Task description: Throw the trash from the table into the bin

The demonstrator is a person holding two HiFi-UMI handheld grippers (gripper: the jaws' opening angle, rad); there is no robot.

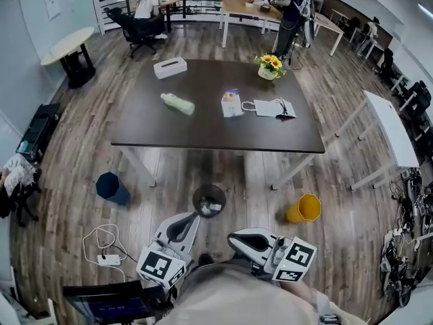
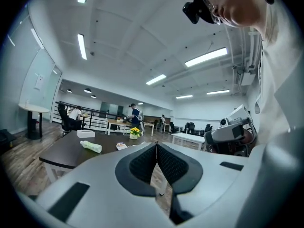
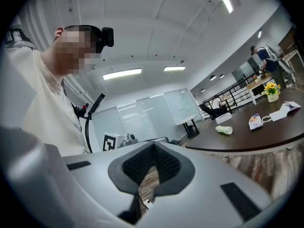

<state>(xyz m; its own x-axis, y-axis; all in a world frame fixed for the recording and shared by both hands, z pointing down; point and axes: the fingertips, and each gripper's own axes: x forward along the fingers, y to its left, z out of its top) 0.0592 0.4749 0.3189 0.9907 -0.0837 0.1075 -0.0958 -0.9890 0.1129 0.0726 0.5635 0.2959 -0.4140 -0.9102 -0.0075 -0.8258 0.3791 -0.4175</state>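
Both grippers are held low at the near edge of the head view, close to the person's body. The left gripper (image 1: pixel 197 217) points toward the far side, and its jaws are clenched tip to tip with nothing between them. The right gripper (image 1: pixel 231 236) points left toward the other one. Its jaws are likewise clenched and empty, and floorboards show through the gap behind the pads. The dark surface (image 1: pixel 203 131) stands well beyond both grippers. The trash on it lies in a loose row across the middle: a green bottle (image 1: pixel 177 103) on its side at left, a small carton (image 1: pixel 231 103) at centre, and a white paper bag (image 1: pixel 274 107) lying flat just right of the carton. A tissue box (image 1: pixel 170 67) sits toward the far left corner and a pot of yellow flowers (image 1: pixel 269 66) toward the far right. The black bin (image 1: pixel 208 200) stands upright on the floor between the surface's near edge and the grippers, with some light-coloured scraps inside. A blue bin (image 1: pixel 111 187) stands on the floor to the left, and a yellow bin (image 1: pixel 304 208) lies tipped on its side to the right. A white power strip (image 1: pixel 107 258) with a looped cable lies on the floor at near left.
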